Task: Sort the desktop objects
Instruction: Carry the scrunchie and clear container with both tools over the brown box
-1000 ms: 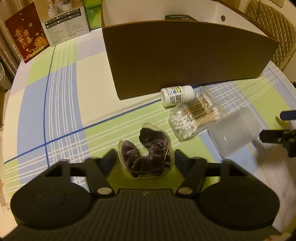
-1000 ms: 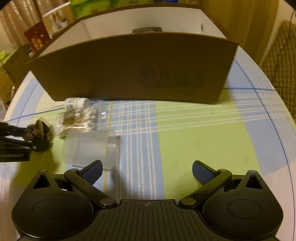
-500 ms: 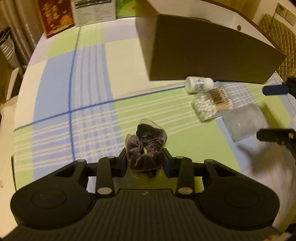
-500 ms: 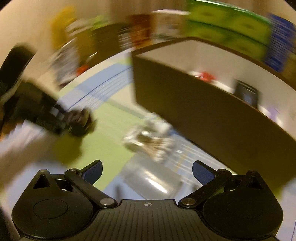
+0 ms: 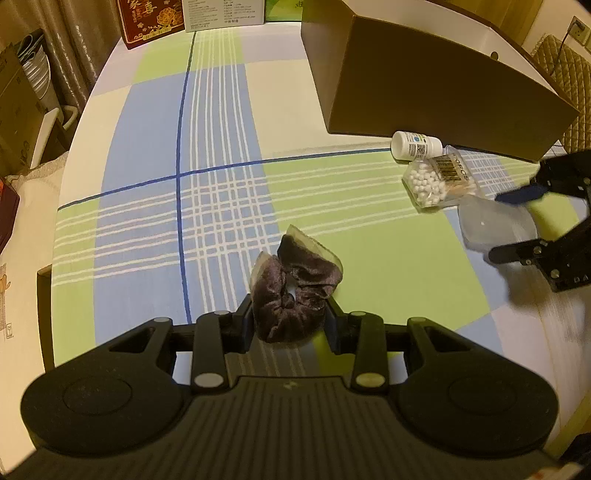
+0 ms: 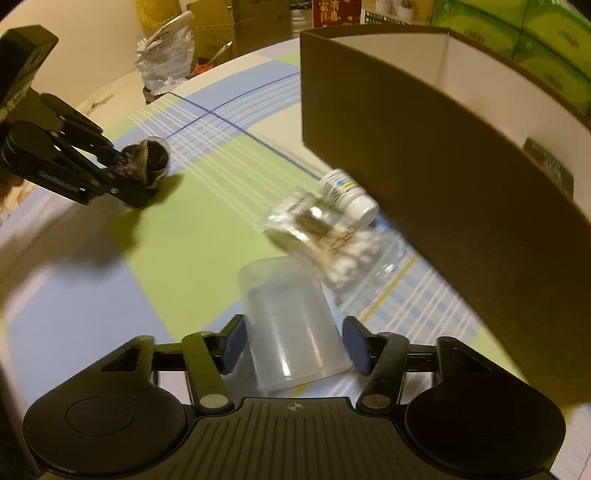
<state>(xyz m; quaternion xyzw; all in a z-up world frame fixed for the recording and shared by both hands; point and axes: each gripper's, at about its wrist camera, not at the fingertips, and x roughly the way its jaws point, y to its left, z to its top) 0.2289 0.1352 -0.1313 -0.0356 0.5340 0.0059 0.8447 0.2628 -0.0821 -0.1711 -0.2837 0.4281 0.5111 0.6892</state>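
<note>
My left gripper (image 5: 290, 325) is shut on a purple velvet scrunchie in a clear wrapper (image 5: 295, 288), just above the checked tablecloth; both also show in the right wrist view (image 6: 144, 166). My right gripper (image 6: 293, 345) has its jaws around a frosted plastic cup (image 6: 291, 317) lying on its side, close to its walls; the cup also shows in the left wrist view (image 5: 495, 225). A bag of cotton swabs (image 5: 439, 181) and a white pill bottle (image 5: 415, 146) lie next to the cup, in front of the brown cardboard box (image 5: 443, 92).
The open cardboard box (image 6: 443, 166) stands at the back right and holds a dark item. Red and white cartons (image 5: 192, 14) stand at the table's far edge. Green tissue packs (image 6: 517, 26) sit behind the box. A chair (image 5: 565, 74) is at the right.
My left gripper closed on the scrunchie and lifted it back to the left. My right gripper swung left and moved its jaws around the cup, narrowing them.
</note>
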